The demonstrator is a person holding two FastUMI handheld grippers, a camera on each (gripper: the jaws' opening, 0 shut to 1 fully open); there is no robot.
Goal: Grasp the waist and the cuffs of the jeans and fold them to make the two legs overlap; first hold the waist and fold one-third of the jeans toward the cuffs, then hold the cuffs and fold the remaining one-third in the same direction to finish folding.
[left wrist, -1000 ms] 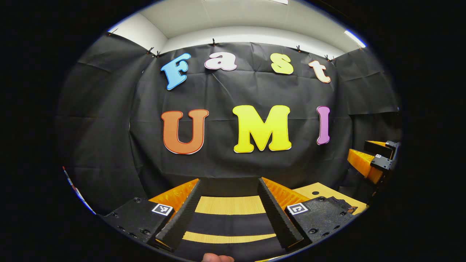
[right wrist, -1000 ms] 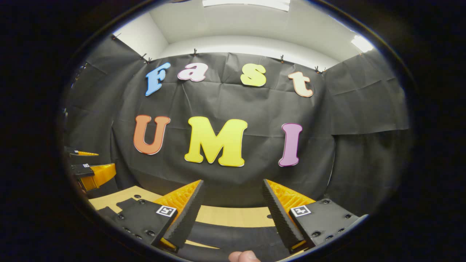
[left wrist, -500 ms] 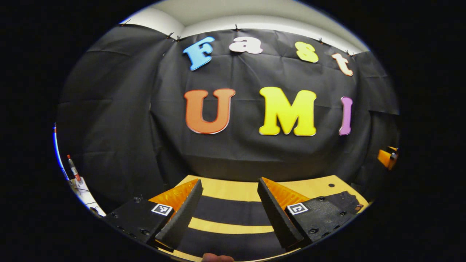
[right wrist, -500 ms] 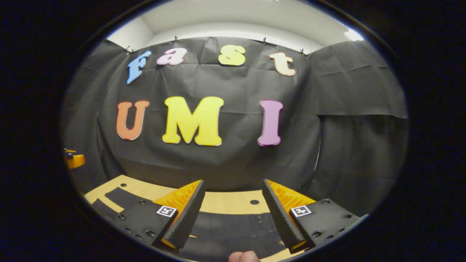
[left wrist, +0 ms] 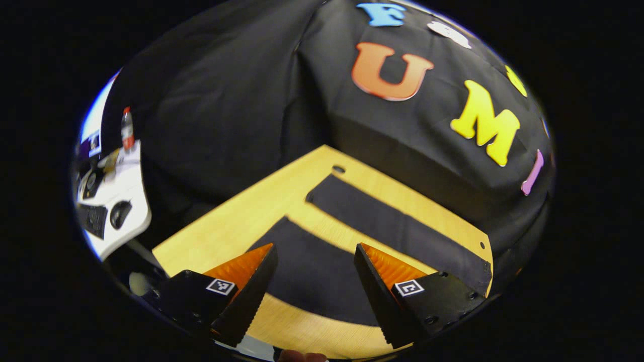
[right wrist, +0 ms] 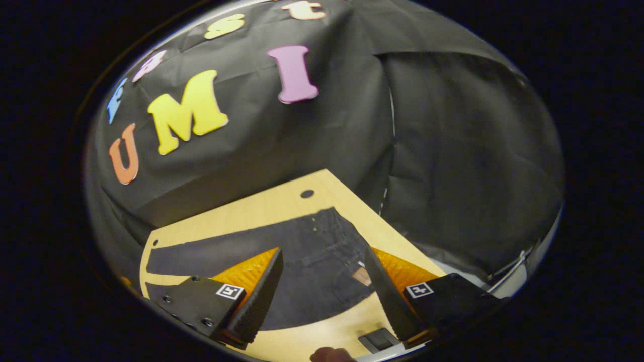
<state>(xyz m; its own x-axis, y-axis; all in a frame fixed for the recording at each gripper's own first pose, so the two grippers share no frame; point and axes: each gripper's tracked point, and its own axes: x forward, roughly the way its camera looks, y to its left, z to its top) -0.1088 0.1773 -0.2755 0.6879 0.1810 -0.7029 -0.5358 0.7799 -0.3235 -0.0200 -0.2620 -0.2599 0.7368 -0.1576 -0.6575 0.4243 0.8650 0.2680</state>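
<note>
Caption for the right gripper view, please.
Open right tool above the waist of dark jeans lying flat on a wooden table.

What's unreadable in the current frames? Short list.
- Jeans, right gripper view: near hem of the waist end hidden behind the right gripper fingers; leg ends cut off at the left.
- Jeans, left gripper view: waist end cut off by the image edge, behind the left gripper.
- Items on the white desk, left gripper view: too small and blurred.
</note>
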